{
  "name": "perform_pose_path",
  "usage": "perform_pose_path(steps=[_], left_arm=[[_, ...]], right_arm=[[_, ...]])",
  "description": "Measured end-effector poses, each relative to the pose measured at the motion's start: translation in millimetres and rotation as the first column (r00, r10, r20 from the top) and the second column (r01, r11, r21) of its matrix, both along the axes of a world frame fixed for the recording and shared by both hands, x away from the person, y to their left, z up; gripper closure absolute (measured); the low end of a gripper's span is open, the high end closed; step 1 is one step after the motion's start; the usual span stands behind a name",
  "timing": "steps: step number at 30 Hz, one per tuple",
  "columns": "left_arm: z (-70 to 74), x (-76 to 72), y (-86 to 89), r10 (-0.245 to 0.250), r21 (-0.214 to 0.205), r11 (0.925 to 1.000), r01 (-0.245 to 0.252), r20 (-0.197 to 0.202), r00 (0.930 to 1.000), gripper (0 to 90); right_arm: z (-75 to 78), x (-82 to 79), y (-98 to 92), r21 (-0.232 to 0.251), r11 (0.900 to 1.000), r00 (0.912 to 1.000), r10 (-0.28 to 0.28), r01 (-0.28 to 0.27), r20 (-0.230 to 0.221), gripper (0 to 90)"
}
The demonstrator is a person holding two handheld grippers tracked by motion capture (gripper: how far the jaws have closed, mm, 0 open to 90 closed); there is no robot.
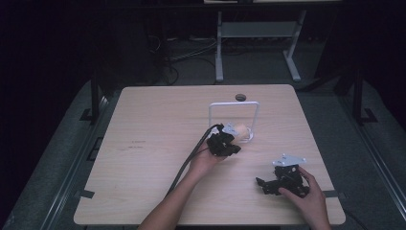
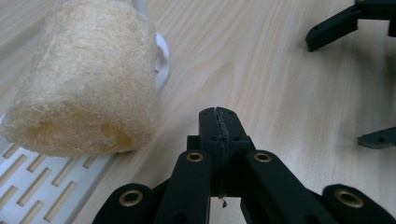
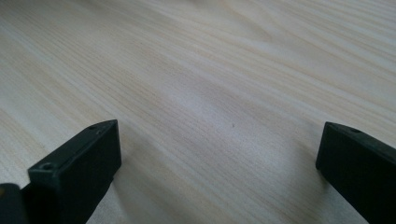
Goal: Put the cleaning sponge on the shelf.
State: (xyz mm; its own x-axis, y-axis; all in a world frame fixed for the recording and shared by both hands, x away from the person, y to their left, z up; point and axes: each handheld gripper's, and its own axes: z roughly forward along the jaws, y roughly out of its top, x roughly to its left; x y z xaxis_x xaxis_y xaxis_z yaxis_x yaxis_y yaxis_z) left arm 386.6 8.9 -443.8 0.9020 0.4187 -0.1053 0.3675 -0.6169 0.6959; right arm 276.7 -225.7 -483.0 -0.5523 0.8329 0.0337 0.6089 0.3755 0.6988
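Observation:
A pale, fibrous loofah point(image 1: 242, 129) lies on the slotted white base point(image 2: 42, 186) of a white wire rack point(image 1: 233, 103) near the middle of the wooden table point(image 1: 158, 143). My left gripper point(image 1: 238, 150) is just in front of the rack, shut with nothing between its jaws. In the left gripper view its tips point(image 2: 219, 119) hover over bare wood, with the loofah point(image 2: 88, 79) close by on the left and apart from them. My right gripper point(image 1: 262, 187) rests on the table at the near right, open and empty. Its fingers point(image 3: 79, 158) stand wide over bare wood.
The rack's upright frame rises behind the loofah. A round cable hole point(image 1: 240, 97) sits by the table's far edge. The left gripper's cable point(image 1: 189, 160) trails across the table toward the near edge. A desk frame point(image 1: 219, 48) stands on the floor beyond.

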Motion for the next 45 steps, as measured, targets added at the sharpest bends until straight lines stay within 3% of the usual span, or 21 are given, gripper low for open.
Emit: perform_pose_path(steps=[5, 22, 45], left_arm=[[-5.9, 4.9, -1.5, 0.023, -0.011, 0.9997, -0.023, -0.003, 0.9997, 89.9], [-17.2, 20.0, 3.8, 0.065, 0.018, 0.9977, -0.065, -0.022, 0.9976, 89.9], [-14.6, 29.5, 25.7, 0.117, 0.051, 0.9919, -0.116, -0.004, 0.9932, 89.9]], right_arm=[[0.0, 0.0, 0.0, -0.001, 1.0000, 1.0000, -0.001, 0.001, 0.000, 0.0], [0.0, 0.0, 0.0, 0.000, 1.0000, 1.0000, -0.001, 0.001, 0.001, 0.0], [-0.1, 0.1, -0.1, -0.003, 1.0000, 1.0000, -0.001, 0.001, 0.002, 0.0]])
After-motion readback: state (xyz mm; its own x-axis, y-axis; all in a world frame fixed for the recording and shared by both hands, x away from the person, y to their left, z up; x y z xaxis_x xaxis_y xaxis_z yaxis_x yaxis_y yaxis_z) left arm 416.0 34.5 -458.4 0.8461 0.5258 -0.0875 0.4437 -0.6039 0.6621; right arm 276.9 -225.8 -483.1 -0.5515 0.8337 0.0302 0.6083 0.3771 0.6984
